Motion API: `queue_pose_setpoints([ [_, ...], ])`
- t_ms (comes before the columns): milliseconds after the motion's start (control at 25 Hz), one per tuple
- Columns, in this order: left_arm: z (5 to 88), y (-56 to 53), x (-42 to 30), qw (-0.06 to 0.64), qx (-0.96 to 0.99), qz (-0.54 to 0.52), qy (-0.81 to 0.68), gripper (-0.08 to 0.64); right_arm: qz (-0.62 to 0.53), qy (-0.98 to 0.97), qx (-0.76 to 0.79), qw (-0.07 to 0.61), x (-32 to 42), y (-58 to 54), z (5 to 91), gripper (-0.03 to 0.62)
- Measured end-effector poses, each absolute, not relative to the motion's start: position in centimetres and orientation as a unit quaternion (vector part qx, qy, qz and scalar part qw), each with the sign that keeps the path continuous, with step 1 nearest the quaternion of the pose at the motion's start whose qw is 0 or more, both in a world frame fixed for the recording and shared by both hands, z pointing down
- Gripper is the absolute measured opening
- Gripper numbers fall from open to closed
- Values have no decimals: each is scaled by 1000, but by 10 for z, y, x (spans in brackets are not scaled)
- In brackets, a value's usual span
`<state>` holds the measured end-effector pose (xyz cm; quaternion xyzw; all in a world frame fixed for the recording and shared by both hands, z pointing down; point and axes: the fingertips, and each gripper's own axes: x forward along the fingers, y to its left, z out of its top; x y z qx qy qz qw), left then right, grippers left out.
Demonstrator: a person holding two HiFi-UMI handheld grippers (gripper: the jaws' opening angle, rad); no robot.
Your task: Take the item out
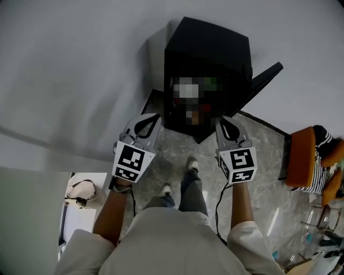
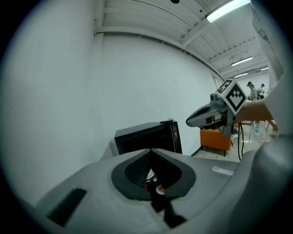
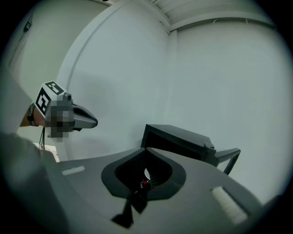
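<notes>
Dim grey cast; ceiling strip light (image 2: 227,10) glares; fisheye edges vignetted; microwave (image 1: 209,45) interior perhaps underexposed.

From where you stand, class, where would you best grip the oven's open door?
Likely the free far edge of the open door: it stands swung out right of the black box-shaped oven as a thin upright panel. Approach from the front with the right gripper, pinching across its thickness.

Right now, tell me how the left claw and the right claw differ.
The left claw points at the black box's left front edge; the right claw points toward the side where its door hangs open. The left claw's wrist wears a beaded band; the right claw's wrist is bare. Shared: both are shut, empty, and not touching the box.
</notes>
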<state>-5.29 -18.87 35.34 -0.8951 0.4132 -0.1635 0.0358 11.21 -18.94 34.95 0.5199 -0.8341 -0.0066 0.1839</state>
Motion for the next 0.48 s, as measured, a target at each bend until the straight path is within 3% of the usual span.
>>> queue_pose_setpoints([
  [480,406,-276,-54,-12,-869,-190,456,5,21,-861,448,240,102,-312,436,37],
])
